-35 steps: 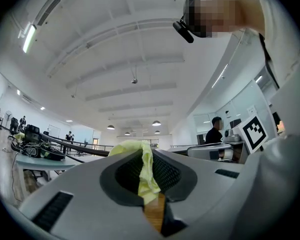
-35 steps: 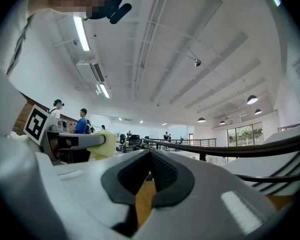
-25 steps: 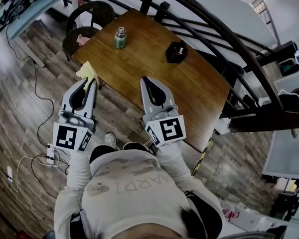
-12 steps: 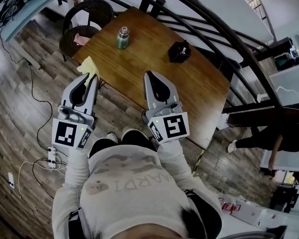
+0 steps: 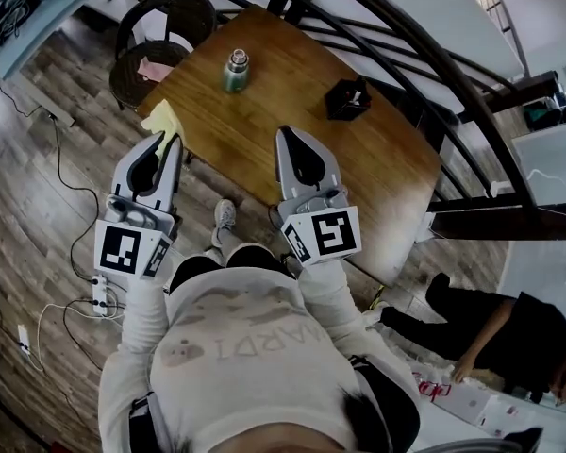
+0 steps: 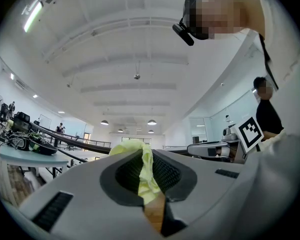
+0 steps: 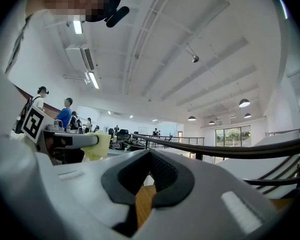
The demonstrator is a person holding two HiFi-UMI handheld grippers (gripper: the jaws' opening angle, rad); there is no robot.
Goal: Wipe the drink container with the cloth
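The drink container (image 5: pixel 234 71), a small green-grey bottle with a metal cap, stands upright near the far left of the wooden table (image 5: pixel 264 130). My left gripper (image 5: pixel 166 141) hangs over the floor by the table's left corner, shut on a yellow cloth (image 5: pixel 160 121). In the left gripper view that cloth (image 6: pixel 146 176) is bunched between the jaws of the left gripper (image 6: pixel 142 151). My right gripper (image 5: pixel 286 133) is over the table's near edge, shut and holding nothing; in the right gripper view, the right gripper (image 7: pixel 149 154) points up and level. Both grippers are well short of the bottle.
A black box (image 5: pixel 347 97) sits on the table right of the bottle. A dark round chair (image 5: pixel 165 22) holding something pink stands at the table's far left. Black railing (image 5: pixel 424 74) curves behind the table. Cables and a power strip (image 5: pixel 96 295) lie on the floor; a person (image 5: pixel 500 333) crouches at lower right.
I have stepped a little nearer the table, and both grippers stay shut as before. A person at the lower right has moved in and bent down.
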